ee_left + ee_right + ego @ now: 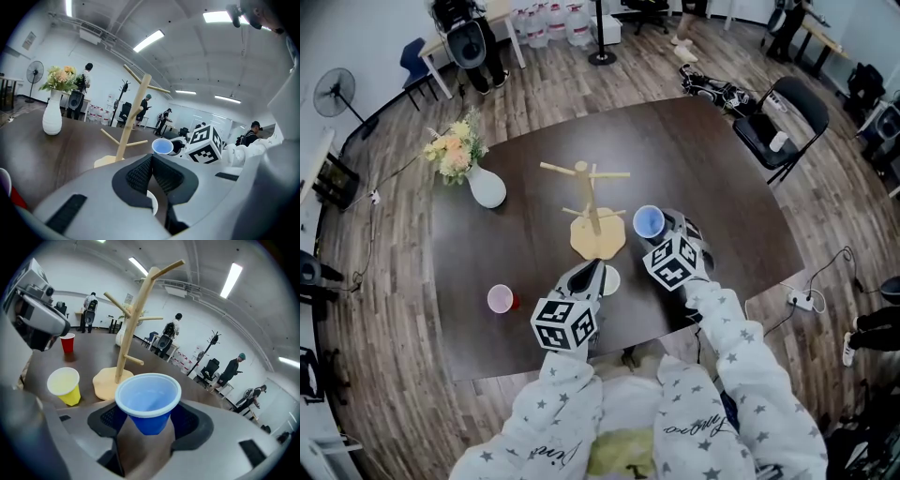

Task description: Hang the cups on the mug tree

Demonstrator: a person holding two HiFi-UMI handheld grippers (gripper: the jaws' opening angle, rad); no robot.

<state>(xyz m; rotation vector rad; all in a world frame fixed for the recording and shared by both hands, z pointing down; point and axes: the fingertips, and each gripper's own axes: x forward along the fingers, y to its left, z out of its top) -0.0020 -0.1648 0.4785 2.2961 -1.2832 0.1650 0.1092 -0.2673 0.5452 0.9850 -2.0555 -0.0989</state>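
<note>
Right gripper (149, 419) holds the blue cup (148, 401), jaws set wide with a pad on each side of the cup wall; cup upright, mouth up, long axis vertical, sitting right between the jaws and poking up above them.

Key relation: mug tree (132, 329) stands ahead of this claw and a little to its left, near but not touching; trunk vertical; lowest peg (134, 360) sticks out toward the cup's side, just above and left of the rim in the right gripper view; higher pegs are well above the cup. Cup axis is about parallel to the trunk and crosses the peg, so my read is the cup must tip mouth-first toward a peg before it can hang. Right hand is the nearer one and already loaded; it should do the hanging.

Left gripper (152, 159) has its jaws closed tip to tip, nothing between them; tree lies ahead and left of it, farther off than from the right claw.

Yellow cup (64, 385) stands upright on the table (487, 244), left of the right claw and just beside the left claw's tips; red cup (68, 342) is farther left and beyond; neither hung yet. No cup on the tree.

Risk guess: thin plastic cup could buckle or slip while tilting.
</note>
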